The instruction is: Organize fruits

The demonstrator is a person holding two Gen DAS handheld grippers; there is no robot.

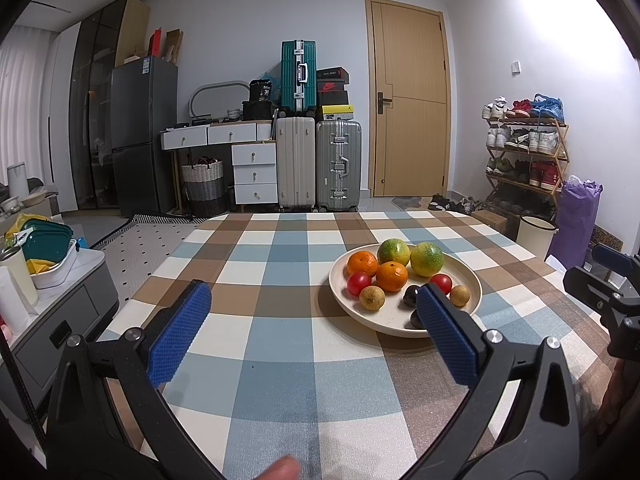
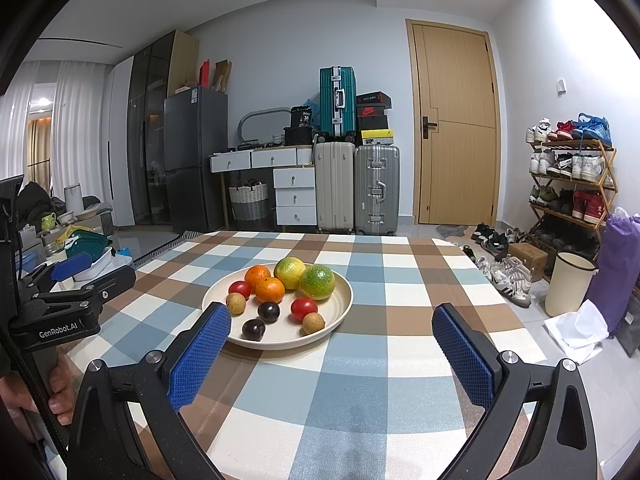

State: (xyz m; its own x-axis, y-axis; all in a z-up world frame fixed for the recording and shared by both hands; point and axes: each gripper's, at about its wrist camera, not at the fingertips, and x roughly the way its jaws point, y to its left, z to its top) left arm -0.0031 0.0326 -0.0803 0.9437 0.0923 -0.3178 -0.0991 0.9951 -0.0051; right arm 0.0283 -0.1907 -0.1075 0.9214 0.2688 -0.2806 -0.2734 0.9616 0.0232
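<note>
On the checked tablecloth (image 2: 360, 360), a round cream plate (image 2: 340, 304) holds smooth oranges (image 2: 270, 289), tomatoes and dark plums. The right gripper (image 2: 331, 332) hovers at its five o'clock, the left gripper (image 1: 314, 312) at seven; both blue-padded pairs gape wide, empty.

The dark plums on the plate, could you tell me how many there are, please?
2. One plum lies near the plate's middle; the other plum sits at its near rim. None seems hidden in the right wrist view.
</note>
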